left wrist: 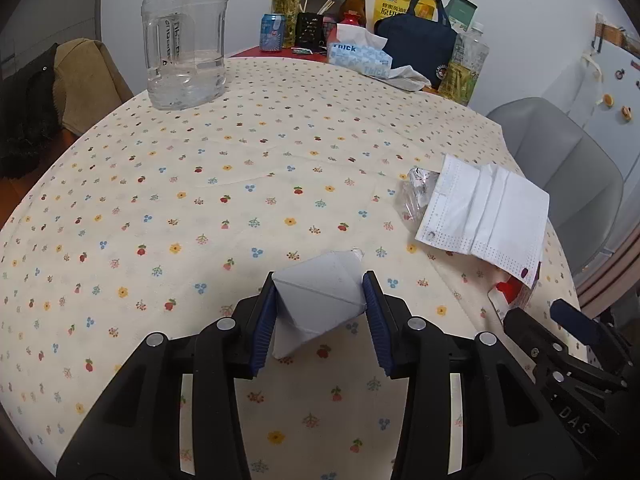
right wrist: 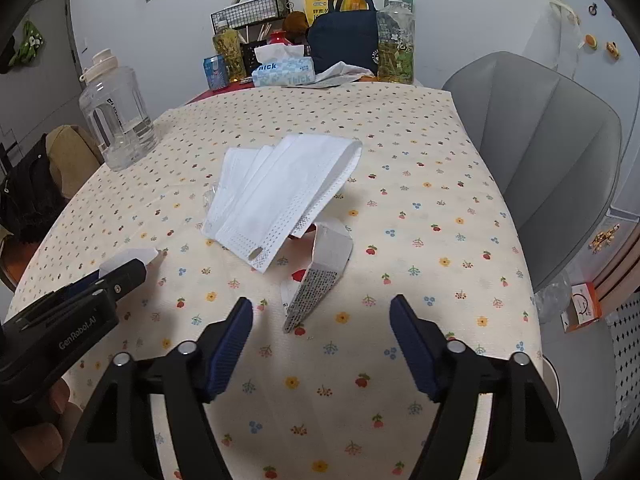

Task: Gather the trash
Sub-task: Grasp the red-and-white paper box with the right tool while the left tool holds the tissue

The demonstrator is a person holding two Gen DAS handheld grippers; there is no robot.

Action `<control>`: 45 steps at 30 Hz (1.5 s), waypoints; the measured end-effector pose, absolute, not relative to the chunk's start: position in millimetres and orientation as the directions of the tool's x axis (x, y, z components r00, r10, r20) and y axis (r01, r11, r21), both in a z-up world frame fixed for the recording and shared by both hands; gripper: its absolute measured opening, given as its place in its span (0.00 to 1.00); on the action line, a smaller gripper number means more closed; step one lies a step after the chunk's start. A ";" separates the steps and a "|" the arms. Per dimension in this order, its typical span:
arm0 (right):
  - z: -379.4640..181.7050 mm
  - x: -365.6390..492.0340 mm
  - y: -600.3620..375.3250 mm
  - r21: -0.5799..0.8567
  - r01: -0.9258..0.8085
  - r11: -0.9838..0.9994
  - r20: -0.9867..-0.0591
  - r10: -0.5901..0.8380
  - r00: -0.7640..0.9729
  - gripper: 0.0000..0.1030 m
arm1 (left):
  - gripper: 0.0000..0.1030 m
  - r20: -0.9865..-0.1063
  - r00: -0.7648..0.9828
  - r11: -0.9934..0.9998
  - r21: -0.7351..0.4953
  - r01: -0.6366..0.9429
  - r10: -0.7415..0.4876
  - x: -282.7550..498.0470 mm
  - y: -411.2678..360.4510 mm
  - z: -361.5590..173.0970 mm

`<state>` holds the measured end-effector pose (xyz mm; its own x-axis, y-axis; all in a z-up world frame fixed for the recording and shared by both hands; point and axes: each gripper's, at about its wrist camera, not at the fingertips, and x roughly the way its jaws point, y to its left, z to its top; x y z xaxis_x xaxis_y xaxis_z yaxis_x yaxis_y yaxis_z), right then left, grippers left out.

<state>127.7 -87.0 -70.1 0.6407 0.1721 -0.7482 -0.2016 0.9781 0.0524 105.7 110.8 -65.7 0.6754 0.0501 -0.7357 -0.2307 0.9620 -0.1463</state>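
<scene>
Paper: I am holding a folded white paper [left wrist: 316,300] between my left gripper [left wrist: 320,300] pads, both blue pads pressing its sides, its lower corner hanging just above the cloth [left wrist: 160,200].
Left grip: I am keeping the squeeze even, since the paper looks light and springy and could, I judge, pivot out by a corner.
Right gripper [right wrist: 322,332]: I am holding it wide open and empty, low over the cloth.
Wrapper [right wrist: 316,280]: it is lying just ahead of my right fingers, slightly toward the left one, partly tucked under the mask [right wrist: 276,192].
Mask: it is sitting further ahead, overlapping a clear plastic scrap [left wrist: 416,196] on its far left side.
Next: I am judging the wrapper the nearest pick; straddling its printed end and closing flat should avoid dragging the mask.
Bin: I am seeing none in either view.
</scene>
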 end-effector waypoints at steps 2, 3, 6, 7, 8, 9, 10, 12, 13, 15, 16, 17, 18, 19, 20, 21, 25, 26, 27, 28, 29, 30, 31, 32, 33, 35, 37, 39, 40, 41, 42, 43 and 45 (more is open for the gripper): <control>-73.6 130.8 -86.9 0.058 -0.202 0.978 -0.758 0.175 0.628 0.46 | 0.41 -0.736 0.675 0.963 -0.144 -0.227 0.049 107.7 109.8 -65.2; -75.4 132.3 -87.0 0.063 -0.204 0.977 -0.764 0.179 0.620 0.40 | 0.41 -0.736 0.675 0.964 -0.142 -0.225 0.049 108.8 108.7 -65.2; -78.1 133.5 -86.7 0.080 -0.220 0.972 -0.772 0.200 0.603 0.14 | 0.41 -0.735 0.677 0.966 -0.141 -0.218 0.046 109.1 105.9 -64.5; -76.7 131.9 -86.8 0.079 -0.224 0.971 -0.768 0.202 0.608 0.11 | 0.41 -0.735 0.677 0.966 -0.140 -0.217 0.045 109.0 105.4 -64.2; -75.1 130.2 -87.7 0.080 -0.226 0.971 -0.763 0.206 0.612 0.09 | 0.41 -0.734 0.678 0.967 -0.139 -0.215 0.045 108.4 104.1 -63.8; -73.6 128.7 -88.8 0.080 -0.227 0.971 -0.759 0.207 0.617 0.08 | 0.41 -0.733 0.679 0.967 -0.139 -0.212 0.044 107.9 102.7 -63.3; -72.0 126.9 -91.1 0.081 -0.224 0.971 -0.756 0.207 0.622 0.08 | 0.41 -0.732 0.680 0.968 -0.138 -0.209 0.043 107.6 100.7 -62.8; -71.0 125.1 -95.5 0.082 -0.217 0.973 -0.754 0.203 0.625 0.06 | 0.41 -0.732 0.681 0.969 -0.137 -0.204 0.040 107.6 97.7 -62.3; -70.9 124.2 -98.4 0.082 -0.211 0.974 -0.754 0.199 0.626 0.05 | 0.41 -0.731 0.682 0.971 -0.134 -0.199 0.039 107.2 95.0 -61.5; -70.1 123.0 -104.2 0.084 -0.201 0.976 -0.753 0.194 0.629 0.04 | 0.41 -0.728 0.684 0.973 -0.132 -0.192 0.036 106.6 92.1 -59.9; -68.6 121.3 -108.5 0.086 -0.194 0.977 -0.750 0.192 0.633 0.04 | 0.41 -0.726 0.686 0.974 -0.130 -0.188 0.035 105.7 89.7 -58.5; -67.6 120.6 -111.3 0.089 -0.190 0.978 -0.748 0.191 0.636 0.03 | 0.41 -0.724 0.689 0.974 -0.129 -0.185 0.035 104.7 87.4 -57.0; -66.1 119.2 -114.5 0.092 -0.186 0.978 -0.746 0.192 0.638 0.03 | 0.41 -0.721 0.692 0.976 -0.127 -0.180 0.034 103.5 84.7 -55.0; -63.7 116.4 -118.4 0.096 -0.182 0.979 -0.742 0.193 0.643 0.03 | 0.41 -0.719 0.694 0.976 -0.125 -0.177 0.034 102.8 82.6 -53.7; -62.4 114.8 -120.7 0.098 -0.181 0.979 -0.739 0.194 0.645 0.03 | 0.41 -0.717 0.697 0.977 -0.123 -0.172 0.032 101.9 79.9 -51.9; -60.8 112.4 -123.3 0.101 -0.180 0.978 -0.736 0.195 0.648 0.03 | 0.41 -0.715 0.699 0.978 -0.122 -0.168 0.031 101.2 78.3 -50.7; -52.0 100.0 -134.9 0.115 -0.180 0.977 -0.719 0.207 0.664 0.03 | 0.41 -0.704 0.710 0.982 -0.114 -0.148 0.026 95.5 66.9 -44.3; -48.4 96.0 -138.1 0.119 -0.179 0.977 -0.712 0.210 0.670 0.03 | 0.41 -0.702 0.712 0.983 -0.113 -0.144 0.024 94.2 64.7 -43.1; -45.7 93.5 -140.4 0.123 -0.179 0.976 -0.708 0.213 0.674 0.03 | 0.41 -0.700 0.714 0.984 -0.112 -0.139 0.022 92.5 61.9 -41.7; -43.1 90.9 -142.3 0.127 -0.179 0.976 -0.703 0.216 0.678 0.03 | 0.41 -0.698 0.716 0.984 -0.111 -0.136 0.020 91.1 59.6 -40.3; -40.0 88.4 -144.5 0.128 -0.178 0.976 -0.696 0.216 0.685 0.03 | 0.41 -0.694 0.719 0.985 -0.110 -0.131 0.018 89.2 56.9 -38.1; -36.7 85.9 -146.9 0.128 -0.177 0.976 -0.688 0.216 0.693 0.03 | 0.41 -0.691 0.723 0.986 -0.109 -0.127 0.017 87.8 54.5 -36.0; -34.1 84.5 -149.0 0.130 -0.175 0.976 -0.683 0.216 0.697 0.03 | 0.41 -0.686 0.727 0.987 -0.105 -0.121 0.016 86.0 51.4 -32.9; -31.4 82.8 -151.4 0.132 -0.173 0.976 -0.678 0.216 0.703 0.03 | 0.41 -0.682 0.731 0.988 -0.102 -0.117 0.016 85.1 48.9 -30.2; -28.8 80.9 -153.9 0.134 -0.169 0.976 -0.672 0.215 0.708 0.03 | 0.41 -0.679 0.734 0.988 -0.101 -0.114 0.016 83.6 46.8 -27.9; -25.2 78.2 -157.7 0.138 -0.164 0.977 -0.665 0.215 0.715 0.03 | 0.41 -0.671 0.741 0.990 -0.094 -0.105 0.015 81.8 41.4 -22.7; -21.7 73.7 -162.4 0.139 -0.158 0.978 -0.657 0.210 0.724 0.03 | 0.41 -0.665 0.747 0.992 -0.089 -0.094 0.011 79.8 35.0 -17.8; -18.7 69.0 -167.8 0.138 -0.152 0.979 -0.652 0.206 0.730 0.03 | 0.41 -0.659 0.752 0.993 -0.084 -0.083 0.007 78.3 28.4 -13.9; -16.8 65.8 -172.4 0.138 -0.145 0.980 -0.648 0.200 0.735 0.03 | 0.41 -0.655 0.756 0.994 -0.083 -0.075 0.002 77.3 23.9 -11.1; -15.9 64.2 -175.4 0.138 -0.141 0.980 -0.646 0.197 0.737 0.03 | 0.41 -0.652 0.758 0.994 -0.082 -0.068 -0.001 76.8 20.4 -9.5; -14.8 62.1 -179.2 0.137 -0.134 0.981 -0.644 0.191 0.741 0.03 | 0.41 -0.649 0.761 0.995 -0.079 -0.060 -0.006 76.7 16.1 -8.0; -13.1 59.3 -185.3 0.138 -0.123 0.983 -0.640 0.183 0.746 0.03 | 0.41 -0.647 0.762 0.996 -0.076 -0.048 -0.013 76.1 10.4 -6.6; -11.4 56.7 -193.1 0.139 -0.107 0.985 -0.637 0.171 0.752 0.03 | 0.41 -0.644 0.765 0.997 -0.074 -0.026 -0.028 75.3 0.0 -4.6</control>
